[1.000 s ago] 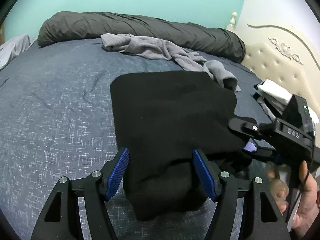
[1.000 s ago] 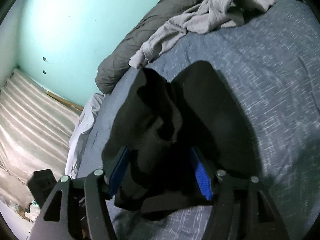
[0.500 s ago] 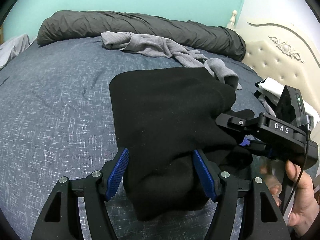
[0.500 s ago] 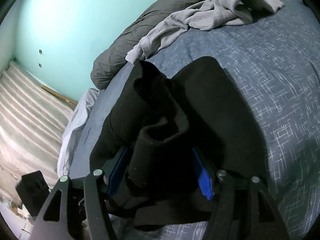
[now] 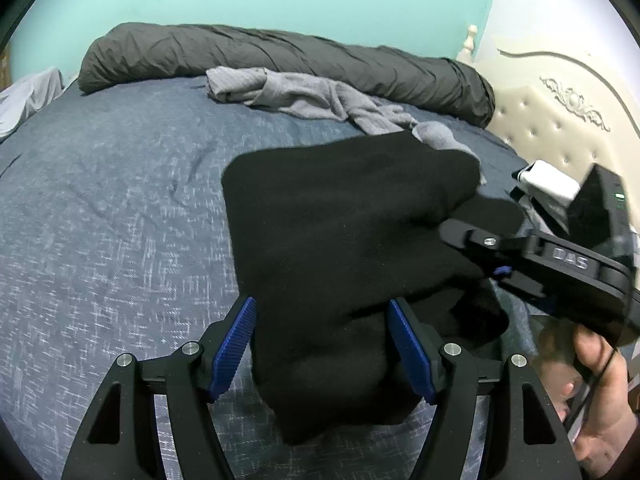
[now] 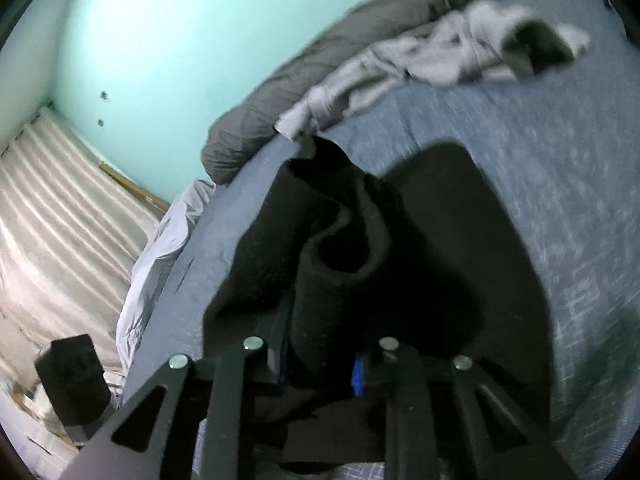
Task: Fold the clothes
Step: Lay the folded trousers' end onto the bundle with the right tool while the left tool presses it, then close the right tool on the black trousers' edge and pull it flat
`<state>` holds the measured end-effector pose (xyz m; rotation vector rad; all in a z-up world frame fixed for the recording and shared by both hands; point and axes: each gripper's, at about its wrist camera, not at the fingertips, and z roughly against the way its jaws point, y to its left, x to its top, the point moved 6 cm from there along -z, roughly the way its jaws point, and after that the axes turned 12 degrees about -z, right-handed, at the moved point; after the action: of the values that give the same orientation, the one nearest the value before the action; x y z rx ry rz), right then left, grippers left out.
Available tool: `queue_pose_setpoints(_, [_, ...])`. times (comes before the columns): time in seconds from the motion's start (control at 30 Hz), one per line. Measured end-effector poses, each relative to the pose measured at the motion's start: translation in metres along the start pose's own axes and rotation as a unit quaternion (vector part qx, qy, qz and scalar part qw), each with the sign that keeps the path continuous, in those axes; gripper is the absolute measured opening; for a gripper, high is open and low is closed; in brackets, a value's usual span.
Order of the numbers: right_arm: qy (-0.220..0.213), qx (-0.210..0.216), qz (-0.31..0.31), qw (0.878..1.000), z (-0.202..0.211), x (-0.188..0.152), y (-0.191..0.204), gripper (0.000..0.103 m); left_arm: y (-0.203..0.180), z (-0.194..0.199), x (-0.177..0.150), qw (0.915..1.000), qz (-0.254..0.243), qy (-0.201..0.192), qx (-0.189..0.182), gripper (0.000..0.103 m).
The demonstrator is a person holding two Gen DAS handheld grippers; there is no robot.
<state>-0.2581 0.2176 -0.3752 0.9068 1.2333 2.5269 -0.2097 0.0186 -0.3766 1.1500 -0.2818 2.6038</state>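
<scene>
- At the far left, blue bedding lies bare, with a rolled dark grey duvet along the back wall.
- The left hand-held gripper stands wide open, its blue pads either side of the near end of a black garment; the cloth sits between them, but I cannot tell whether they press it.
- That garment lies partly folded in thick layers on the bed. Its long axis runs straight away from the left hand-held gripper toward a crumpled grey garment behind it.
- Further right, the right hand-held gripper is nearly closed, pinching a bunched fold of the black cloth and lifting that edge off the bed.
- As I judge it, the lifted flap is on the garment's right side, so the right hand is nearer it, and any fold goes leftward across the long axis.
</scene>
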Motion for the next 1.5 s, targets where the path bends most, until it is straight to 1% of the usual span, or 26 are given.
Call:
queue_pose_setpoints(0.13, [-0.043, -0.015, 0.05, 0.998, 0.033, 0.001, 0.02, 0.02, 0.001, 0.009, 0.008, 0.9999, 0.003, -0.017, -0.001, 0.072])
queue_pose_setpoints(0.2, [-0.053, -0.032, 0.056, 0.997, 0.047, 0.001, 0.018, 0.02, -0.004, 0.009, 0.009, 0.9998, -0.004, -0.018, -0.003, 0.078])
queue_pose_setpoints(0.23, [-0.053, -0.041, 0.054, 0.996, 0.051, 0.0, 0.014, 0.02, -0.007, 0.009, 0.01, 0.9998, -0.007, -0.018, -0.003, 0.079])
queue_pose_setpoints(0.33, [-0.04, -0.069, 0.022, 0.997, 0.051, -0.006, -0.014, 0.02, -0.015, 0.009, 0.012, 0.9996, -0.018, -0.02, -0.005, 0.079])
queue_pose_setpoints(0.43, [-0.023, -0.087, -0.014, 0.996, 0.044, -0.013, -0.039, 0.02, -0.02, 0.011, 0.016, 0.9994, -0.023, -0.025, -0.006, 0.078])
queue_pose_setpoints(0.53, [-0.011, -0.081, -0.04, 0.996, 0.037, -0.016, -0.05, 0.02, -0.021, 0.017, 0.022, 0.999, -0.024, -0.037, -0.005, 0.079])
queue_pose_setpoints(0.6, [-0.002, -0.08, -0.045, 0.996, 0.032, -0.016, -0.051, 0.023, -0.019, 0.011, 0.02, 0.9993, -0.025, -0.029, 0.002, 0.079])
queue_pose_setpoints(0.63, [0.002, -0.08, -0.047, 0.996, 0.03, -0.015, -0.052, 0.027, -0.017, 0.007, 0.018, 0.9995, -0.023, -0.023, 0.004, 0.078])
queue_pose_setpoints(0.7, [0.006, -0.074, -0.057, 0.996, 0.032, -0.014, -0.055, 0.03, -0.01, -0.002, 0.013, 0.9999, -0.013, -0.004, 0.01, 0.078])
queue_pose_setpoints(0.77, [-0.003, -0.081, -0.063, 0.995, 0.04, -0.009, -0.056, 0.037, -0.004, -0.007, 0.01, 1.0, 0.001, 0.004, 0.006, 0.079])
queue_pose_setpoints(0.8, [-0.014, -0.09, -0.061, 0.994, 0.046, -0.004, -0.055, 0.039, -0.003, -0.007, 0.01, 1.0, 0.001, 0.004, 0.007, 0.079])
queue_pose_setpoints(0.9, [-0.066, -0.111, -0.048, 0.99, 0.072, 0.011, -0.049, 0.039, -0.001, -0.008, 0.011, 0.9999, 0.003, 0.003, 0.012, 0.079])
queue_pose_setpoints(1.0, [-0.11, -0.094, -0.021, 0.989, 0.091, 0.025, -0.032, 0.039, 0.0, -0.009, 0.009, 0.9999, 0.005, 0.005, 0.012, 0.079])
queue_pose_setpoints(1.03, [-0.114, -0.089, -0.011, 0.989, 0.092, 0.027, -0.027, 0.039, 0.0, -0.01, 0.008, 0.9999, 0.004, 0.007, 0.013, 0.079])
queue_pose_setpoints(1.13, [-0.095, -0.063, 0.029, 0.993, 0.076, 0.024, -0.004, 0.039, -0.001, -0.012, 0.008, 0.9999, 0.0, 0.01, 0.012, 0.079])
queue_pose_setpoints(1.2, [-0.076, -0.059, 0.052, 0.994, 0.062, 0.02, 0.006, 0.039, -0.002, -0.013, 0.008, 0.9999, -0.004, 0.012, 0.012, 0.079])
queue_pose_setpoints(1.33, [-0.027, -0.081, 0.084, 0.993, 0.028, 0.005, 0.009, 0.026, -0.002, -0.017, 0.005, 0.9997, -0.011, 0.019, 0.012, 0.079])
queue_pose_setpoints(1.4, [-0.009, -0.105, 0.092, 0.99, 0.013, 0.0, 0.001, 0.022, -0.002, -0.021, 0.004, 0.9995, -0.012, 0.027, 0.008, 0.079])
queue_pose_setpoints(1.43, [-0.002, -0.117, 0.095, 0.989, 0.008, -0.001, -0.005, 0.017, -0.002, -0.023, 0.003, 0.9994, -0.013, 0.032, 0.006, 0.079])
queue_pose_setpoints(1.47, [0.002, -0.13, 0.094, 0.987, 0.004, -0.002, -0.012, 0.009, -0.002, -0.025, 0.002, 0.9993, -0.014, 0.036, 0.004, 0.079])
queue_pose_setpoints(1.5, [0.004, -0.143, 0.092, 0.985, -0.001, -0.001, -0.02, 0.006, -0.003, -0.027, 0.002, 0.9991, -0.015, 0.04, 0.002, 0.079])
